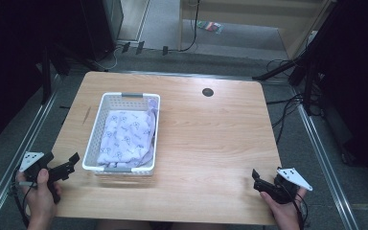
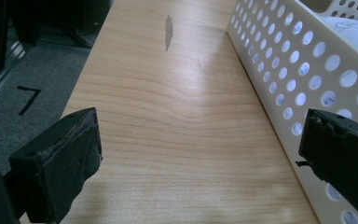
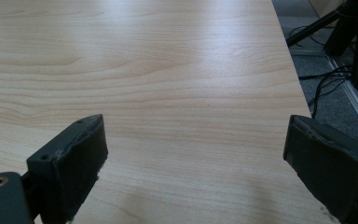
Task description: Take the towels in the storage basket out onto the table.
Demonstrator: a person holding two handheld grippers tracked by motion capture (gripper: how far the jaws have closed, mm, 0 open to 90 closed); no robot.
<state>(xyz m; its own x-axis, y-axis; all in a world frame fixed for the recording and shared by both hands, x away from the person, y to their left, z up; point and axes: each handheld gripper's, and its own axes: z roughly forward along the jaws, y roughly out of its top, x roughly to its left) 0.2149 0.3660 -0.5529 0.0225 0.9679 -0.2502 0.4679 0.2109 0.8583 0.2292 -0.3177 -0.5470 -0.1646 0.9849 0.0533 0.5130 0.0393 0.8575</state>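
Note:
A white perforated basket point(image 1: 94, 133) stands on the left half of the wooden table point(image 1: 206, 139), and a pale lilac patterned cloth point(image 1: 127, 136) lies folded inside it. My left gripper point(image 1: 72, 163) is held open near the table's front left corner, just left of the basket's near end. In the left gripper view its jaws are wide apart with nothing between them, the basket wall point(image 2: 284, 70) close on the right. My right gripper point(image 1: 257, 180) is open at the front right, over bare wood point(image 3: 177, 93).
A small dark round grommet point(image 1: 207, 92) sits near the table's far edge. A dark scuff point(image 2: 168, 31) marks the wood left of the basket. Cables point(image 1: 287, 108) and stand legs lie on the grey floor to the right.

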